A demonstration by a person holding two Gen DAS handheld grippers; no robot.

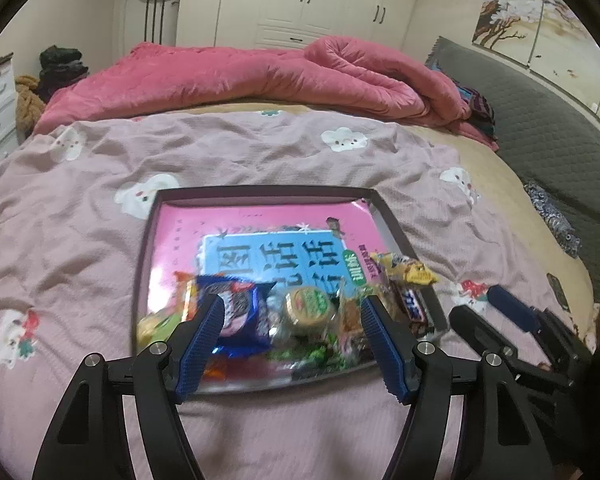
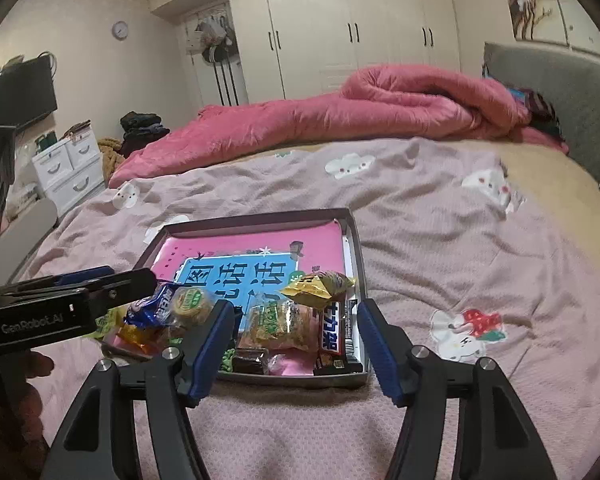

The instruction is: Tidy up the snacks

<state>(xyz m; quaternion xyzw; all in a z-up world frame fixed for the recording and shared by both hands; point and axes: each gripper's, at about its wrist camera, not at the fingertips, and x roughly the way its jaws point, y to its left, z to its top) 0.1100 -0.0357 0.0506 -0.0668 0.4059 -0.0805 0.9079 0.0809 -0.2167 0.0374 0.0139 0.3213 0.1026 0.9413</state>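
Note:
A shallow dark tray [image 1: 388,216] [image 2: 356,240] lies on the bed with a pink book [image 1: 252,220] [image 2: 260,244] in it. Several snacks are heaped at its near end: a blue cookie pack [image 1: 244,312] [image 2: 156,304], a round green-topped cake [image 1: 310,304] [image 2: 192,300], a yellow pack [image 1: 412,272] [image 2: 316,284], a Snickers bar [image 1: 414,306] [image 2: 334,332] and an orange-green pack [image 2: 280,324]. My left gripper [image 1: 292,308] is open and empty over the heap. My right gripper [image 2: 296,312] is open and empty at the tray's near right corner. It also shows in the left wrist view [image 1: 484,304].
The tray rests on a mauve cloud-print blanket [image 1: 260,152] [image 2: 440,220]. A rolled pink quilt [image 1: 260,76] [image 2: 360,108] lies behind. A grey headboard [image 1: 540,112] [image 2: 560,92] is at the right. White drawers [image 2: 68,168] stand at the left. Wardrobes line the back wall.

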